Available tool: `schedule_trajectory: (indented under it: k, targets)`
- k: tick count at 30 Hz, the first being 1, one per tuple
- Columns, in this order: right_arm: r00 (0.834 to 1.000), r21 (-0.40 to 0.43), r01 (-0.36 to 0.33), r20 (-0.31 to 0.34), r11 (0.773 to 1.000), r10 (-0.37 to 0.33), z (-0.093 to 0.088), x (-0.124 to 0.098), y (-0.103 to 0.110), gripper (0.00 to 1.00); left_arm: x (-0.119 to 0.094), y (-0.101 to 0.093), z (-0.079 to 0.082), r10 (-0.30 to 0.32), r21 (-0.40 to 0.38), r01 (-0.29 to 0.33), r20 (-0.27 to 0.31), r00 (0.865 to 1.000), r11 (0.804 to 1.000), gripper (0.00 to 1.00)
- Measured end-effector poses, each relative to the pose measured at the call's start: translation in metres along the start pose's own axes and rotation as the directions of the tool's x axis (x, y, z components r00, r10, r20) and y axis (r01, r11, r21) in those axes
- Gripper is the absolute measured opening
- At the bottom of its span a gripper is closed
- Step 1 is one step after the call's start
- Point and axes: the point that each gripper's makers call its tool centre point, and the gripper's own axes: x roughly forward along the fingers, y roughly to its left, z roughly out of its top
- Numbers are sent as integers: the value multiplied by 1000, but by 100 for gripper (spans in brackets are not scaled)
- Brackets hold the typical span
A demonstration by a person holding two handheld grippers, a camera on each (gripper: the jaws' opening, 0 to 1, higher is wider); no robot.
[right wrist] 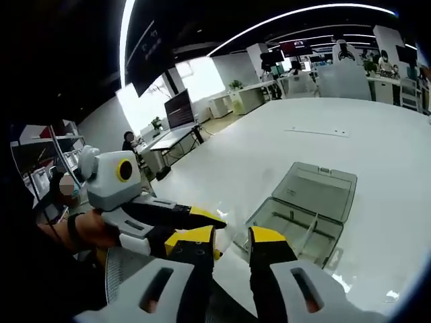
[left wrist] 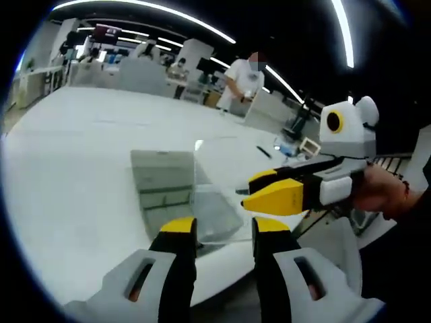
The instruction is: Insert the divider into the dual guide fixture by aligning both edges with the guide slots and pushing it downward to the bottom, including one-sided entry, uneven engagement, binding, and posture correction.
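Note:
A clear plastic box (left wrist: 219, 202) with a grey lid (left wrist: 161, 178) folded open stands on the white table (left wrist: 81, 148). In the right gripper view the same box (right wrist: 296, 219) holds a thin pale divider (right wrist: 307, 232) that leans between its walls. My left gripper (left wrist: 224, 227) hangs open just short of the box's near wall, with nothing between its jaws. My right gripper (left wrist: 248, 192) reaches in from the right, its yellow jaws a little apart beside the box's right wall. In its own view the right gripper (right wrist: 231, 241) holds nothing, and the left gripper (right wrist: 212, 222) crosses in front of it.
The table's near edge runs just under both grippers. A grey mesh chair (right wrist: 121, 269) stands below the hand holding the left gripper. Desks, monitors and people (left wrist: 242, 81) are far behind the table. Wide bare tabletop (right wrist: 303, 134) lies beyond the box.

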Motion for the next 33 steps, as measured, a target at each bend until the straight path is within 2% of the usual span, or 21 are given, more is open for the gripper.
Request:
schedule_trajectory:
  k: [4,8,20,25,33]
  targets:
    - [1000,6,-7,-5,1000,7,1,1,-1,11,5,-5,-1,-18,0,18,-5,1000,1000,30]
    - [1000,27,-20,2,999,20,3,0,-1,4,7,-7,-1,-28,0,28,-7,1000,1000,30]
    - [1000,71,-7,15,997,6,1,0,-3,2,7,-9,-2,-34,-9,34,-4,999,999,30]
    - [999,122,15,31,992,-19,3,-1,-5,1,8,-10,0,-42,-29,42,8,999,999,30]
    - [998,146,47,28,988,-52,5,-1,-8,1,9,-11,1,-51,-63,52,17,999,997,30]
